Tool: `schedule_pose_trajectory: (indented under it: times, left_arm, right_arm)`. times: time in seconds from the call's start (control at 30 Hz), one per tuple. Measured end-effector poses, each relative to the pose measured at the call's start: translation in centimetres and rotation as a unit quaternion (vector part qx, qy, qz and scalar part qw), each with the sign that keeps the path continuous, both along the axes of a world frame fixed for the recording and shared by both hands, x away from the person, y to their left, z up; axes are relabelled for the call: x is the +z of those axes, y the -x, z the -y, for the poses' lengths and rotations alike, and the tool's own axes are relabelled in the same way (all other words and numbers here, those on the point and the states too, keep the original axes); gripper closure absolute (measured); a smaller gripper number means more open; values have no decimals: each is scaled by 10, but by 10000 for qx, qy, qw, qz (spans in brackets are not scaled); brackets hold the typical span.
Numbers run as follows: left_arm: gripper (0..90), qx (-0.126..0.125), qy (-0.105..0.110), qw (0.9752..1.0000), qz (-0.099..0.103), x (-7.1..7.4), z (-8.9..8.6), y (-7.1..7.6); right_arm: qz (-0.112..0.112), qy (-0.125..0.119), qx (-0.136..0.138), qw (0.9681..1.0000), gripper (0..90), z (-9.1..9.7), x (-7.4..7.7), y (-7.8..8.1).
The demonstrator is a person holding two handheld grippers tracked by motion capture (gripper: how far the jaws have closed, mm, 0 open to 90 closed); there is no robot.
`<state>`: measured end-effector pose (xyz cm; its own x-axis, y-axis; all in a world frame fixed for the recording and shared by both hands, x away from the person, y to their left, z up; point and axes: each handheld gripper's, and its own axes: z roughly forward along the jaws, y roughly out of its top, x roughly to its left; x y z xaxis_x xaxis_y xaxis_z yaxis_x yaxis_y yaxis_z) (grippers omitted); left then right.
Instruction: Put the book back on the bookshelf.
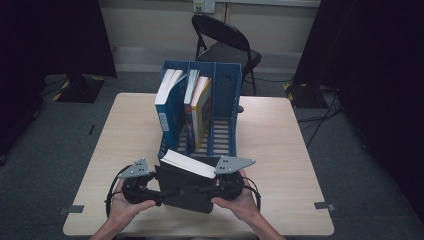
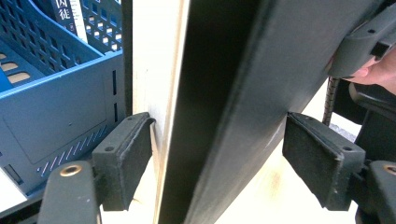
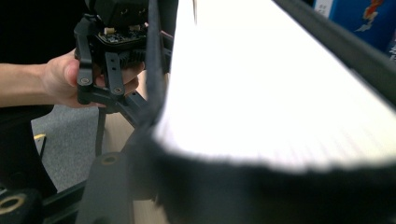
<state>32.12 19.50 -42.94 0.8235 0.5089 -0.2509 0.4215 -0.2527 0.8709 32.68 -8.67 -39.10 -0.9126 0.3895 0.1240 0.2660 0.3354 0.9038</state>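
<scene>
High view: black book tilted at bench near edge, before blue rack, between both claws. Left claw view: jaws spread either side of cover, right pad clear of it, left pad's contact unclear. Right claw clamped on book's edge; its view: white pages close up.

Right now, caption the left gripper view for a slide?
Black book stands between the left gripper's open fingers, blue file rack beside it.
</scene>
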Motion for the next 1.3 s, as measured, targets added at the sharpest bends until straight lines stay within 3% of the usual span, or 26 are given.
schedule_pose_trajectory:
  times: [0.13, 0.23, 0.57, 0.7, 0.8, 0.9, 0.97, 1.1, 1.23, 1.3]
  left_arm:
    - [250, 76, -27, 10000, 16, -1, -1, -1]
    - [231, 73, -55, 10000, 24, -2, -1, -1]
    - [167, 378, -168, 9991, -122, -6, -11, -2]
    - [160, 606, -453, 9970, -169, -9, -13, -2]
    - [160, 769, -457, 9952, -400, -10, -18, -4]
    - [161, 825, -477, 9947, -391, -11, -21, -3]
    - [165, 899, -619, 9925, -549, -13, -25, -5]
    - [169, 1277, -823, 9870, -523, -21, -34, -10]
    - [154, 1609, -772, 9822, -577, -25, -42, -14]
    - [157, 1651, -745, 9817, -586, -26, -44, -15]
  right_arm:
    - [176, 100, 51, 9998, 512, -3, 0, 4]
    - [279, 202, 46, 9994, 522, -5, 1, 8]
    - [253, 345, 45, 9991, 529, -3, 4, 9]
    - [231, 352, 9, 9991, 529, 1, 4, 9]
    - [205, 342, -21, 9992, 529, 5, 4, 10]
    - [199, 353, -66, 9992, 529, 11, 4, 11]
    - [168, 345, -125, 9992, 529, 16, 4, 12]
    - [140, 341, -274, 9989, 529, 28, 4, 15]
    - [129, 311, -385, 9987, 529, 39, 4, 18]
    - [116, 292, -477, 9984, 530, 43, 4, 20]
